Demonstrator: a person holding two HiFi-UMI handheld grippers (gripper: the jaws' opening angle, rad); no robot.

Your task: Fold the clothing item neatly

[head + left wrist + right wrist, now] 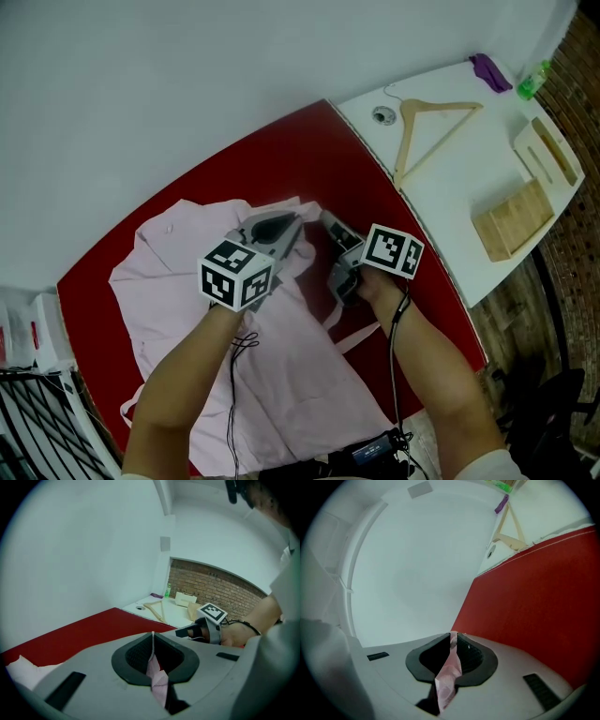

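Centre-left of the head view, on the red tabletop (pixel 309 150): pink shirt (pixel 281 384) lies spread, with one edge lifted near the frame's middle. Left gripper (pixel 298 223) has its jaws almost fully together, pinching a thin strip of shirt fabric; its own view confirms this. Right gripper (pixel 330 225), just beside it, has its jaws slightly wider and is also clamped on a pleat of pink fabric. Upper right: white table (pixel 450 187) carrying a wooden hanger (pixel 431 127), wooden rack (pixel 514 220), green bottle (pixel 532 82) and purple item (pixel 487 70).
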